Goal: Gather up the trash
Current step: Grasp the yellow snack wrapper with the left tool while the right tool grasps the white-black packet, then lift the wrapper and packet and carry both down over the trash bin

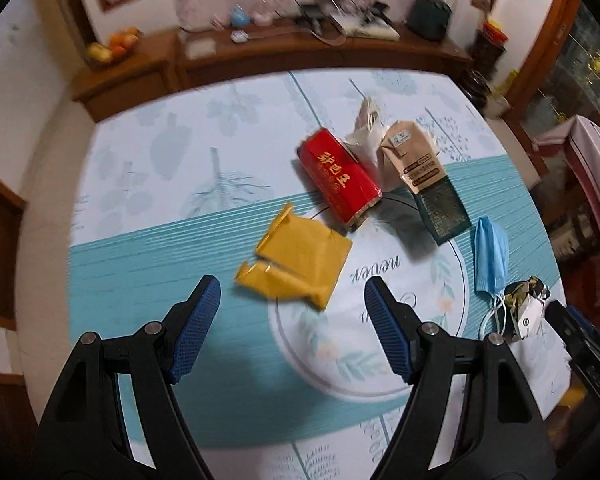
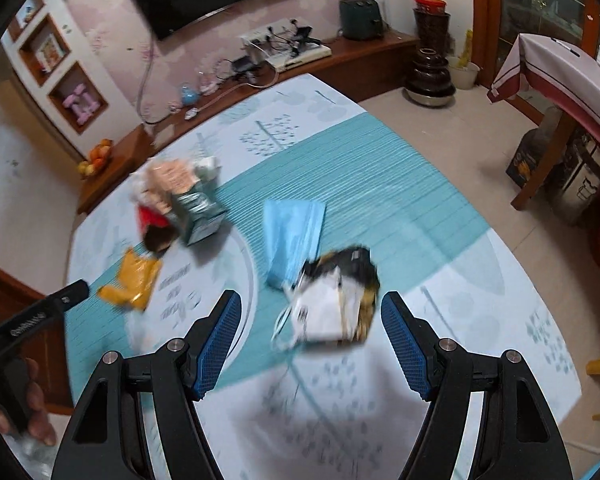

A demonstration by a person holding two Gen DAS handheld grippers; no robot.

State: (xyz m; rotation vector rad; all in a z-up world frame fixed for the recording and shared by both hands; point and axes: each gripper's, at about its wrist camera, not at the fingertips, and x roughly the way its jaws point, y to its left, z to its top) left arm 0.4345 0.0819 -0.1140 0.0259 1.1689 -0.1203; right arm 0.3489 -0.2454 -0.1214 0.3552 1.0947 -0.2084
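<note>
You are holding both tools above a tabletop point(image 1: 140, 168) covered with a teal and white patterned cloth, and both are pointing steeply down at the scattered trash.

Your left tool point(image 1: 292, 300) is standing wide, with nothing between its blue pads. The yellow wrapper point(image 1: 300, 264) is lying flat just past the fingertips, at about 12 o'clock from the tool in the left wrist view. Beyond it, toward 1 o'clock, the red box point(image 1: 338, 176) is lying on its side. Beside that box, a crumpled white wrapper point(image 1: 366, 132) and a tan and dark green carton point(image 1: 420, 176) are resting close together. The blue face mask point(image 1: 490, 256) is lying at about 2 o'clock, near the right edge of the cloth, and its lower end is touching a small crumpled white and dark packet point(image 1: 528, 304) at 3 o'clock.

Your right tool point(image 2: 311, 304) is also standing wide and is gripping nothing. In the right wrist view, the white and dark packet point(image 2: 336, 300) is sitting right between the fingertips in the picture, at 12 o'clock; whether the pads are level with it is unclear because of blur. The face mask point(image 2: 292, 232) is lying just beyond the packet, partly under it. The yellow wrapper point(image 2: 134, 280) is showing at 10 o'clock, and the red box and carton are piled together farther off at 11 o'clock, too blurred to separate cleanly.

At the left edge of that view, your left hand point(image 2: 36, 412) is gripping the handle of the other tool.
</note>
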